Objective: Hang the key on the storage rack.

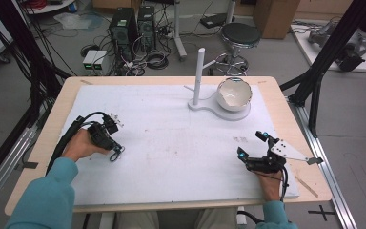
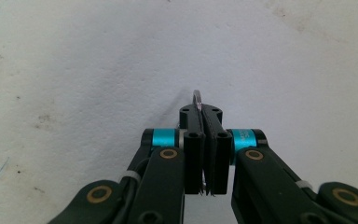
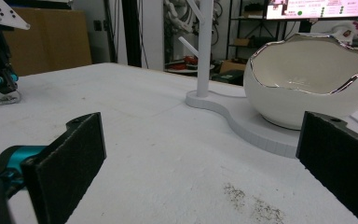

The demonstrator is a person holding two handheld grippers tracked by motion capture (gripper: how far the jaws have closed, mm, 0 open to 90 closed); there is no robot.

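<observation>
My left gripper [image 1: 114, 150] rests on the white mat at the left, held by a hand in a teal sleeve. Its jaws are shut on a thin metal loop [image 1: 117, 154]. In the left gripper view the pads of this gripper [image 2: 204, 116] are pressed together, and the loop's rounded end [image 2: 196, 97] sticks out past them. My right gripper [image 1: 250, 145] lies low at the right front of the mat, jaws wide apart and empty. Seen from the right gripper [image 3: 200, 158], the left gripper [image 3: 0, 77] and the loop [image 3: 2, 101] show far off at the left.
A white stand with an upright post [image 1: 198, 76] and a flat base [image 1: 205, 106] is at the back of the mat. It carries a white eggshell-shaped bowl [image 1: 235, 93] with a silver rim [image 3: 307, 84]. The white mat [image 1: 171, 143] covers a wooden table.
</observation>
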